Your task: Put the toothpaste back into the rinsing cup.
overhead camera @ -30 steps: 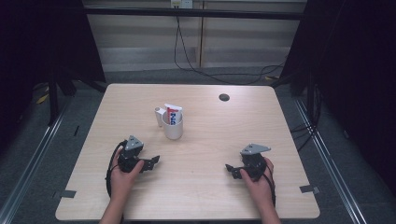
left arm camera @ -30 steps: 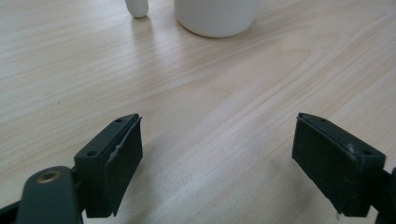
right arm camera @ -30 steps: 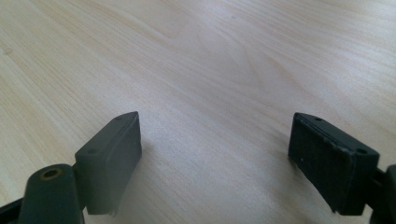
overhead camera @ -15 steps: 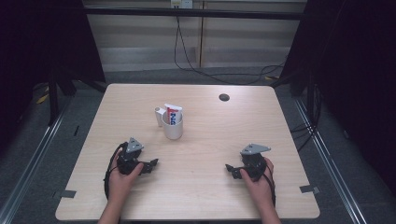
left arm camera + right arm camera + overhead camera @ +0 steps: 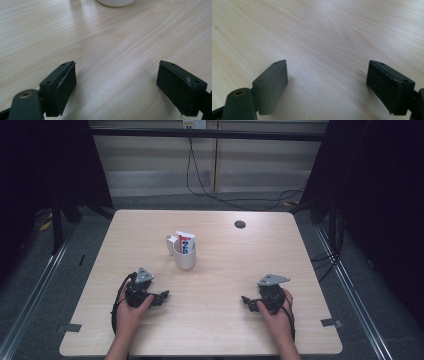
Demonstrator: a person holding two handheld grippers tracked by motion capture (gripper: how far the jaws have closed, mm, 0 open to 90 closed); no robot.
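Tongs, two, left (image 5: 163,296) and right (image 5: 246,301), gape empty near one cup (image 5: 185,257).

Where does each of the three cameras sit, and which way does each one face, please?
High view: above the person's side, facing forward and down on the table; forearms, left gripper, right gripper.
Left gripper view: rides the left gripper, facing the white cup; open jaws.
Right gripper view: rides the right gripper, facing bare tabletop; open jaws.
Shared: the cup appears in the high and left gripper views.
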